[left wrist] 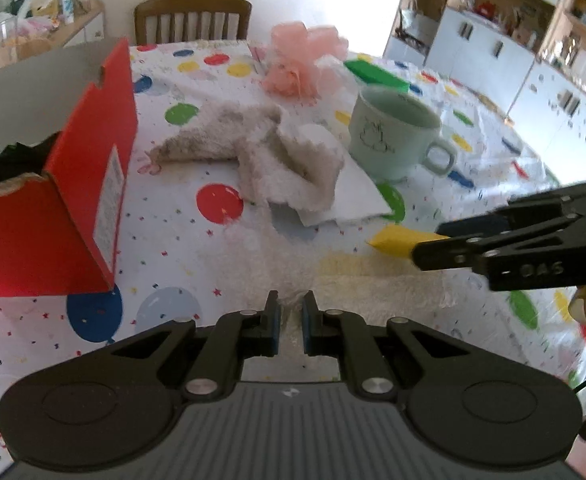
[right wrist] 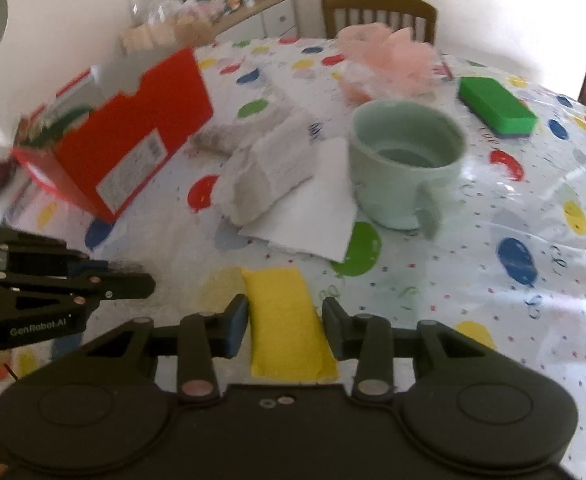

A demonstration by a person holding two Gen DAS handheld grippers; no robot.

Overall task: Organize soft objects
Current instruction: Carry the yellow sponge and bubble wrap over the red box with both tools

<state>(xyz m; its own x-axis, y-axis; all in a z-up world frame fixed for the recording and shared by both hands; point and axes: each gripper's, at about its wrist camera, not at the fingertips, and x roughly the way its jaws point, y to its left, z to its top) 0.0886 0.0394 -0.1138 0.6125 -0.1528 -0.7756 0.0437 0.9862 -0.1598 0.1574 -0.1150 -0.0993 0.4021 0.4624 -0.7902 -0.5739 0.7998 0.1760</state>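
Note:
My left gripper (left wrist: 291, 320) is nearly shut on the edge of a white translucent fluffy cloth (left wrist: 333, 280) lying on the table. My right gripper (right wrist: 285, 320) straddles a yellow sponge cloth (right wrist: 285, 320); the jaws stand at its two sides, also seen in the left wrist view (left wrist: 433, 246) with the yellow piece (left wrist: 397, 240) between the fingers. A grey-white towel (left wrist: 277, 156) lies mid-table. A pink mesh pouf (left wrist: 301, 64) sits at the back. A red box (left wrist: 73, 184) with dark fabric inside stands left.
A mint mug (left wrist: 393, 132) stands on white paper (left wrist: 353, 196) right of the towel. A green eraser-like sponge (right wrist: 497, 106) lies behind it. A balloon-print tablecloth (left wrist: 173, 248) covers the table. A chair (left wrist: 193, 20) stands at the far side; cupboards are at right.

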